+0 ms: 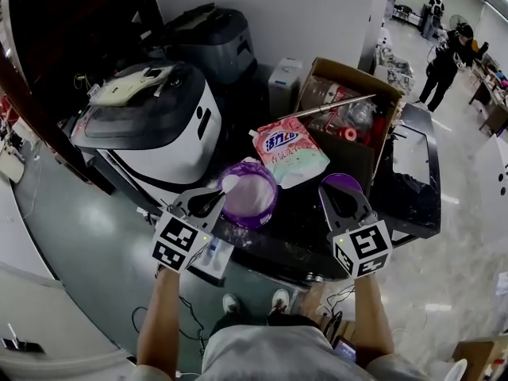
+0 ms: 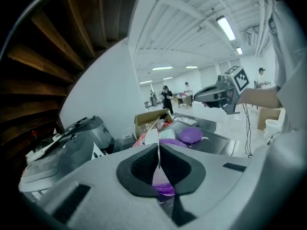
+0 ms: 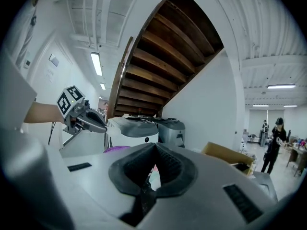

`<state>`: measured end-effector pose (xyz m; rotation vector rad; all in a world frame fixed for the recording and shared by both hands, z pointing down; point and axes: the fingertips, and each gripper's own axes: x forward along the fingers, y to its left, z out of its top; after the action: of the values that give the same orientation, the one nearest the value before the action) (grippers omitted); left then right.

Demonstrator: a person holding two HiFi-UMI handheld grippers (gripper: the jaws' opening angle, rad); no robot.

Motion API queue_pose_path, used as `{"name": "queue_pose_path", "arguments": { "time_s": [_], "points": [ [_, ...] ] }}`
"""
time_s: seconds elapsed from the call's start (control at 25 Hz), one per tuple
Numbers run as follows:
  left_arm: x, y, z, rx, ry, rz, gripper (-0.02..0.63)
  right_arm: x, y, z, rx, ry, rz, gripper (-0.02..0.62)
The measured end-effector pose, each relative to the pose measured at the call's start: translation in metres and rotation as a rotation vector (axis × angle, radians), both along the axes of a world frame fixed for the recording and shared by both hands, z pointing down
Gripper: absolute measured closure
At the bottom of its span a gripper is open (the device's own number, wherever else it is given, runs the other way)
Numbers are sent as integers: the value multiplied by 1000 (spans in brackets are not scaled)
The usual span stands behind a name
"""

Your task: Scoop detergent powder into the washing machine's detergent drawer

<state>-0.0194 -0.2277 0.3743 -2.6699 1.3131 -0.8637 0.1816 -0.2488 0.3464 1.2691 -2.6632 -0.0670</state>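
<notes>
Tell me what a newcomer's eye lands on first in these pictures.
The purple tub of white powder sits in the middle of the head view, with the left gripper at its rim, shut on a thin white scoop. Just behind it lies a pink detergent bag. A purple lid lies by the right gripper, and a white washing machine stands at the left.
</notes>
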Motion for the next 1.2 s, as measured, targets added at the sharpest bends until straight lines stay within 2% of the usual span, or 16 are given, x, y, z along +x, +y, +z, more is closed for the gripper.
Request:
{"name": "queue_pose_path", "arguments": {
  "time_s": [0.24, 0.4, 0.68, 0.8, 0.96, 1.2],
  "points": [
    [10, -39, 42, -103, -133, 99, 591, -4, -14, 21, -54, 4, 55, 598],
    [10, -63, 72, -185, -272, 160, 591, -4, -21, 31, -82, 10, 113, 598],
    [15, -84, 100, -220, -486, 292, 591, -1, -27, 41, -110, 6, 203, 598],
    [13, -88, 110, -234, -556, 316, 591, -1, -28, 43, -116, 8, 217, 598],
    [17, -92, 119, -247, -595, 321, 591, 2, -25, 46, -123, 12, 230, 598],
    [29, -92, 123, -260, -588, 343, 591, 8, -23, 47, -127, 15, 248, 598]
  ]
}}
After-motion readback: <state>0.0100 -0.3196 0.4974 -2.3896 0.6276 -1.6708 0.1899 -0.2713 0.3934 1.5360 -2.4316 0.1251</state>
